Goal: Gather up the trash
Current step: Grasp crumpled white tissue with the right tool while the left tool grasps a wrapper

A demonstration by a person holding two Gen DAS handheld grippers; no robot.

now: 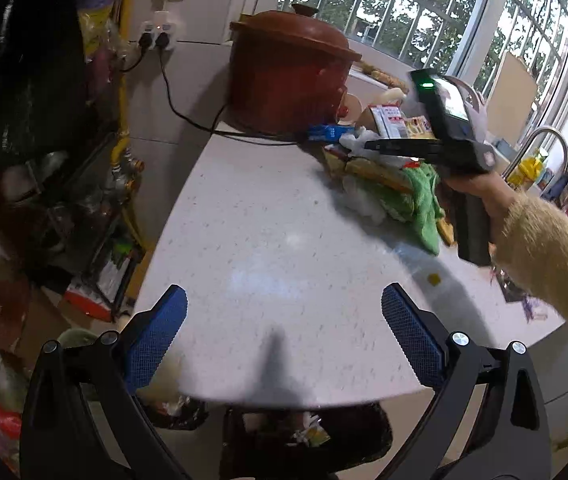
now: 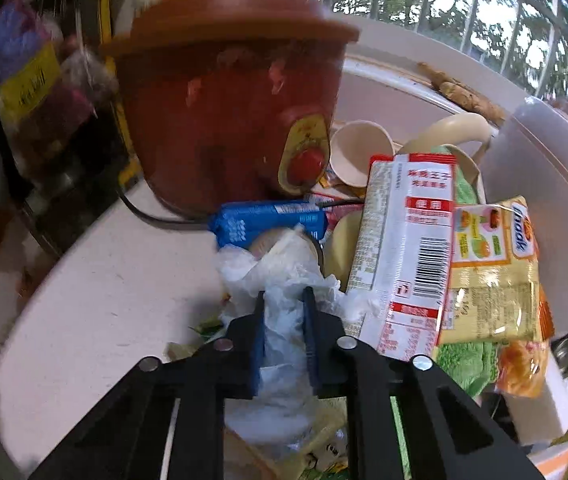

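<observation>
A heap of trash lies on the white counter point(image 1: 276, 220) beside a brown-red cooker pot point(image 2: 228, 112). It holds a crumpled white plastic wad point(image 2: 280, 272), a blue wrapper point(image 2: 272, 220), a red-and-white packet with a barcode point(image 2: 407, 248) and a yellow noodle packet point(image 2: 491, 272). My right gripper point(image 2: 284, 305) is shut on the white wad, which bulges between its blue pads. In the left wrist view that right gripper point(image 1: 369, 145) reaches into the heap, held by a hand in a yellow fuzzy sleeve. My left gripper point(image 1: 284, 300) hangs open over the counter's near edge, nothing between its fingers.
A bin lined with a black bag point(image 1: 303, 436), with wrappers inside, stands on the floor under the counter's front edge. A black cable point(image 1: 188, 116) runs from wall sockets to the pot. A cluttered rack point(image 1: 84, 200) stands left; a tap point(image 1: 543, 140) and window lie right.
</observation>
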